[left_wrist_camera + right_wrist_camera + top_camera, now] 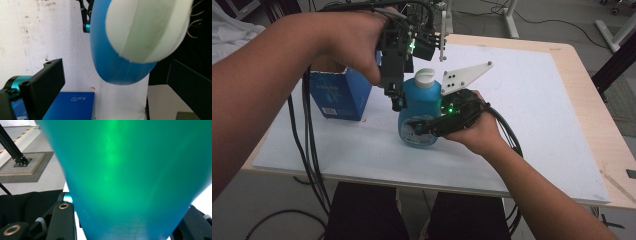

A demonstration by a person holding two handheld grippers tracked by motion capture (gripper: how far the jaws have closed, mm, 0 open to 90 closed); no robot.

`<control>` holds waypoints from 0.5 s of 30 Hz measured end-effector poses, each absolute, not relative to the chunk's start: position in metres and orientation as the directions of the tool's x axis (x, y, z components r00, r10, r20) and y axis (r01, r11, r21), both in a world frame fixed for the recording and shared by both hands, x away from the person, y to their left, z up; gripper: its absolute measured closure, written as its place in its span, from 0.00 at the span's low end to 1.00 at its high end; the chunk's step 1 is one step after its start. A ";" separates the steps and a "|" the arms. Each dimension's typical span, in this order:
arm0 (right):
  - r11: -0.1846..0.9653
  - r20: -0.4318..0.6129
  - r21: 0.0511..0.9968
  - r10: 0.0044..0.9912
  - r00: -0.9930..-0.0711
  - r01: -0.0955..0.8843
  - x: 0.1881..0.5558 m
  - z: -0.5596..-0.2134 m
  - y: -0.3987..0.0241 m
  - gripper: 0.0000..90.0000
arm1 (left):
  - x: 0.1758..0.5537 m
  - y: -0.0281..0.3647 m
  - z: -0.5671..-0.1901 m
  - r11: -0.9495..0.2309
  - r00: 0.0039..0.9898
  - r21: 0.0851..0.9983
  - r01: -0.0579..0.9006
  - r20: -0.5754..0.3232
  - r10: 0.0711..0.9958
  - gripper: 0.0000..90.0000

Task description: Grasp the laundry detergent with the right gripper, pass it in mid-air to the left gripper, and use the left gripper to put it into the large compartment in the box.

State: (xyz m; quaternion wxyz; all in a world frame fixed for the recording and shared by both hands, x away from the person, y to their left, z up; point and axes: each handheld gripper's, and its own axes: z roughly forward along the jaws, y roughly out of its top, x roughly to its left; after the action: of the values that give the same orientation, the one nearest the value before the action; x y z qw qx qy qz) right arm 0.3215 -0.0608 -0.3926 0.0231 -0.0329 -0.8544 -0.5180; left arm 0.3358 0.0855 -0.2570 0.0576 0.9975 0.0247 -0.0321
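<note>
High view: the right gripper is clamped on the body of the blue bottle, standing on the white mat; the left gripper hangs just beside its white cap; a blue box stands beyond.
Left gripper view: jaws apart, cap between them, untouched.
Right gripper view: bottle held between the jaws.
Progress: bottle secured; cap likely not yet gripped.
</note>
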 end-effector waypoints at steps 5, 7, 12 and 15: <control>0.458 0.078 0.885 0.031 -0.997 0.083 0.322 -0.392 -0.060 0.52 | 0.335 0.080 -0.258 -0.993 0.997 0.112 0.045 -0.066 0.037 0.02; 0.458 0.081 0.885 0.028 -0.996 0.085 0.322 -0.392 -0.060 0.52 | 0.335 0.078 -0.259 -0.992 0.997 0.115 0.046 -0.068 0.038 0.02; 0.462 0.076 0.884 0.021 -0.997 0.077 0.323 -0.390 -0.058 0.53 | 0.334 0.073 -0.260 -0.993 0.997 0.113 0.040 -0.069 0.032 0.02; 0.460 0.080 0.885 0.010 -0.997 0.076 0.322 -0.388 -0.056 0.53 | 0.334 0.070 -0.261 -0.994 0.998 0.105 0.029 -0.067 0.022 0.02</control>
State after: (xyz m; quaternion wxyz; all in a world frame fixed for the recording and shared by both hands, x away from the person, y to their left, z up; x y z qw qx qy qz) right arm 0.3221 -0.0563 -0.3881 0.0318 -0.0249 -0.8538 -0.5191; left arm 0.3340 0.0697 -0.2608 0.0531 0.9980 0.0128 -0.0326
